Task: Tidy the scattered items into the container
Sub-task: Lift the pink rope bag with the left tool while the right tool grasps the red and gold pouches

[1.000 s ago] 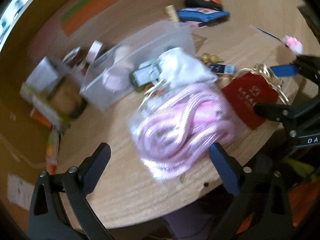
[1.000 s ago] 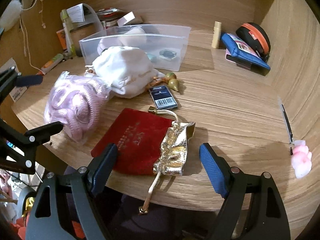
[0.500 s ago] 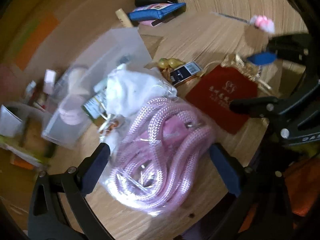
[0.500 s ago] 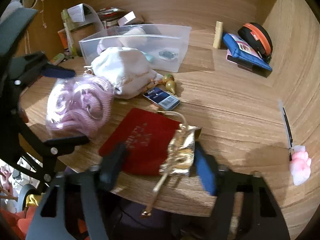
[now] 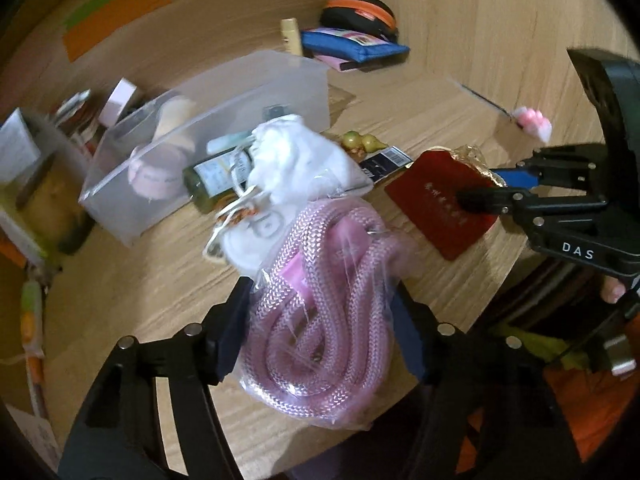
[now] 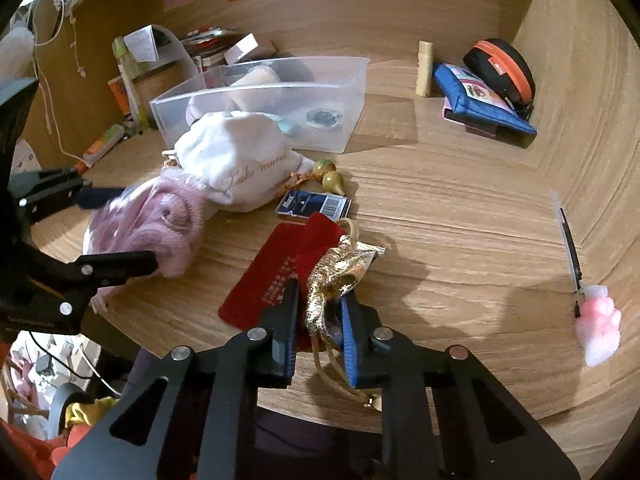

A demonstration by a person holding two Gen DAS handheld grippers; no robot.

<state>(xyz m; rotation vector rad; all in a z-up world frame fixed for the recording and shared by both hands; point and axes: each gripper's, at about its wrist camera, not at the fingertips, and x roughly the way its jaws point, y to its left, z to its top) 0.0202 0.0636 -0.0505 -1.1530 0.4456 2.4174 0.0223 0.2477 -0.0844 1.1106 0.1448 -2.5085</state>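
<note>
Now left tongs closing around bagged pink rope, right tongs clamped on gold-topped red pouch.

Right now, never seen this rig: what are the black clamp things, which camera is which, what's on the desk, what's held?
No robot: a person holds a two-finger clamp in each hand, each with a fisheye camera looking along its fingers.

Left camera view: the left gripper is closing around a bagged pink rope at the wooden desk's edge.

Right camera view: the right gripper is shut on the gold top of a red pouch.

Also on the desk: a clear container already holding a few items, a white drawstring bag, a dark barcoded packet, two small gourd charms, and a pen with a pink topper.
</note>
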